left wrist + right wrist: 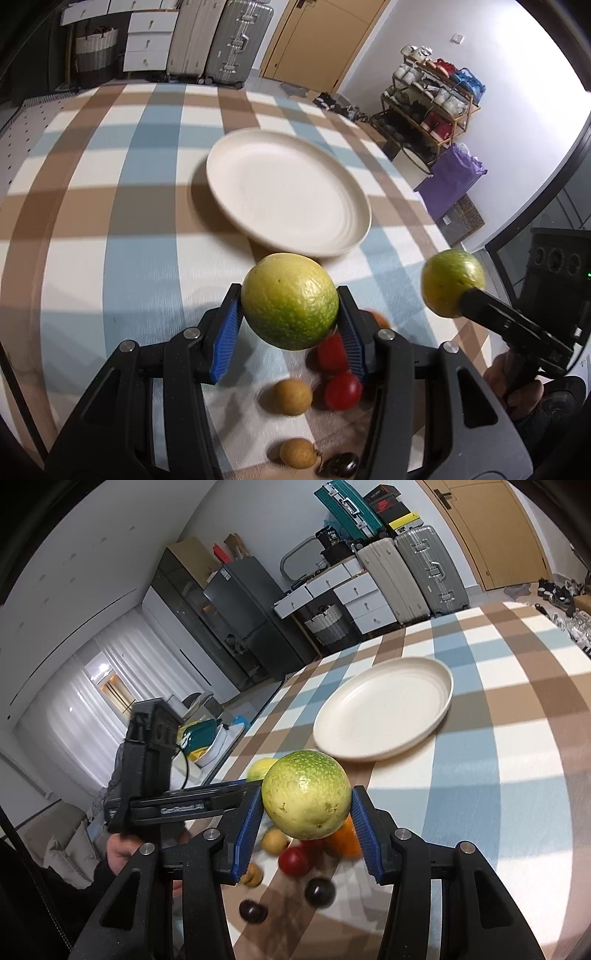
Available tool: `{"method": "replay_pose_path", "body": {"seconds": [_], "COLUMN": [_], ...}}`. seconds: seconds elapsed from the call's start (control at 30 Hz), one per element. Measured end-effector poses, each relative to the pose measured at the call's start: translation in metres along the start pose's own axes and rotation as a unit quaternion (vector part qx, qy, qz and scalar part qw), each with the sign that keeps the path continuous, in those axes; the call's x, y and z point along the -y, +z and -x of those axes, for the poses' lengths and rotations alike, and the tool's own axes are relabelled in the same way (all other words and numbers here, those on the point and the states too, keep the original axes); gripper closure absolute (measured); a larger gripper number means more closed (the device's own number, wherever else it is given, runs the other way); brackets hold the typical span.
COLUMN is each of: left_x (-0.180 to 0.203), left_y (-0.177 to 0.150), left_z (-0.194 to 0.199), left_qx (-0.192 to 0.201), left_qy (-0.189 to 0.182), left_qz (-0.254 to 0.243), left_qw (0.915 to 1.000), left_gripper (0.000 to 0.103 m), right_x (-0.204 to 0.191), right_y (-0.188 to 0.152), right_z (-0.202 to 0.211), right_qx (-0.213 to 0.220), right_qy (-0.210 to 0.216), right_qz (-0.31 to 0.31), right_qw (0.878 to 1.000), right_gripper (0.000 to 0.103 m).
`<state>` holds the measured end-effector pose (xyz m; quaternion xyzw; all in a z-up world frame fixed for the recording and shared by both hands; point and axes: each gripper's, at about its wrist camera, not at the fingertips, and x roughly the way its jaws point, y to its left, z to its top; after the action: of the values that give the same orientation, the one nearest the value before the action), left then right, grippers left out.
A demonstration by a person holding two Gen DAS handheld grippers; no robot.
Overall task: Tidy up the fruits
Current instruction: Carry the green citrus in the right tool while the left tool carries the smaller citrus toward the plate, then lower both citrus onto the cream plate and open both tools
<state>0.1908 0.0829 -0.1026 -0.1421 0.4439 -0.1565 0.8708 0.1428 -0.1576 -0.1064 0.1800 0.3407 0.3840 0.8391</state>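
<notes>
Both claws are up off the table, each with a round green-yellow fruit squeezed between its blue ribbed pads. The left gripper (290, 308) clamps the first green fruit (290, 301) at its sides, the pads pressing on the skin, so it hangs clear above the checked tablecloth (110, 221). The right gripper (306, 810) has the second green fruit (306, 799) caught the same way, one pad on each flank. From the left claw's camera that second fruit also shows off to the right, near the table's right edge, at the tip of the other tool, with the person's hand (517, 384) wrapped round the handle below it. On the cloth under the left claw lie the small fruits: two red tomatoes (341, 389), touching or nearly so, a tan round fruit (290, 397) just to their left, another tan one (297, 453) nearer still, and a dark glossy one (341, 463) beside that. The right claw's camera adds two dark plums (319, 891) and an orange piece (347, 840) partly hidden behind the held fruit; it is too blurred to name. Farther out on the table sits a cream plate (354, 210), well apart from the loose fruit. Suitcases (417, 572) and white drawers (354, 602) stand against the far wall.
</notes>
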Motion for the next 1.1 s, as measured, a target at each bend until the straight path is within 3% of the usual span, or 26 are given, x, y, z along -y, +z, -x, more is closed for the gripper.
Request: {"method": "replay_pose_path", "body": {"seconds": [0.37,0.6,0.9,1.1], "left_x": [0.008,0.011,-0.006,-0.011], "left_y": [0.083,0.134,0.172,0.175], "left_z": [-0.010,-0.042,-0.096,-0.126], "left_qx": [0.004,-0.012,-0.037,-0.050], "left_qy": [-0.010,-0.010,-0.025,-0.027], "left_qz": [-0.024,-0.034,-0.006,0.003], "left_qw": [0.9997,0.9993,0.9990,0.9984], "left_gripper": [0.056,0.056,0.056,0.056], "right_x": [0.022,0.038,0.072,0.086], "right_y": [0.065,0.104,0.127,0.133], "right_z": [-0.019,-0.049,-0.096,-0.121], "right_qx": [0.010,0.001,-0.019,-0.042], "right_qy": [-0.017,-0.025,-0.053,-0.067], "right_qz": [0.012,0.025,0.023,0.035], "right_qw": [1.000,0.999,0.998,0.996], "right_gripper": [0.054,0.054,0.054,0.054]}}
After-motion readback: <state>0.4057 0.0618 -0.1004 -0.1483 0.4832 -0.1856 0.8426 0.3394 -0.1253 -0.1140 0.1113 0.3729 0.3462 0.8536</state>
